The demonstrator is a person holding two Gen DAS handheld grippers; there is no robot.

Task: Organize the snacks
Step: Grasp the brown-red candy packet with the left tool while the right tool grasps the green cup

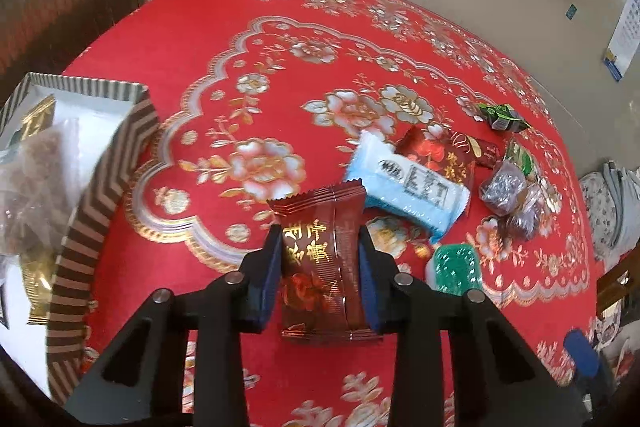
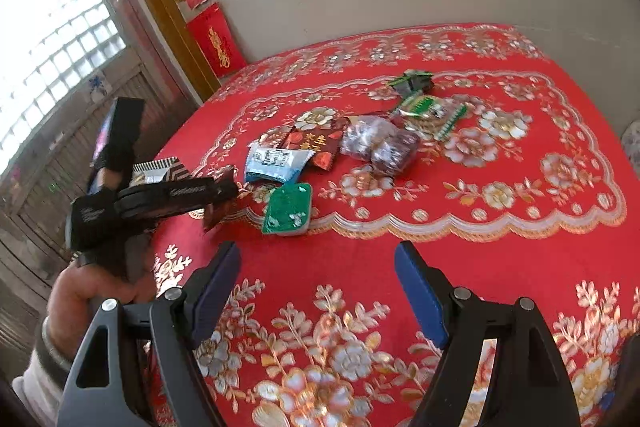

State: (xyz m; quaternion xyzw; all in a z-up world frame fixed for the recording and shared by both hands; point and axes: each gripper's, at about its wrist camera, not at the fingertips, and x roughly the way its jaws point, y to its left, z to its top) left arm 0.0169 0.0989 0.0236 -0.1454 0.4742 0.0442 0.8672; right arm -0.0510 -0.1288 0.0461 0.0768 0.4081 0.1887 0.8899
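Observation:
My left gripper (image 1: 320, 251) is shut on a dark red snack packet (image 1: 324, 267) with gold writing, held above the red tablecloth. In the right wrist view the left gripper (image 2: 224, 195) shows at the left, near the striped box (image 2: 168, 167). The striped box (image 1: 100, 187) is at the left and holds several snacks. My right gripper (image 2: 318, 267) is open and empty over the near part of the table. A pile of snacks lies mid-table: a light blue packet (image 1: 404, 187), a red packet (image 1: 436, 155), a green jelly cup (image 1: 456, 267), clear-wrapped dark sweets (image 1: 504, 191) and green packets (image 1: 504, 117).
The table is covered with a red floral cloth (image 2: 440, 187). A tiled wall with red paper hangings (image 2: 216, 43) stands behind it. A door and glass-block window (image 2: 52, 39) are at the left. The person's left hand (image 2: 80, 291) holds the left gripper.

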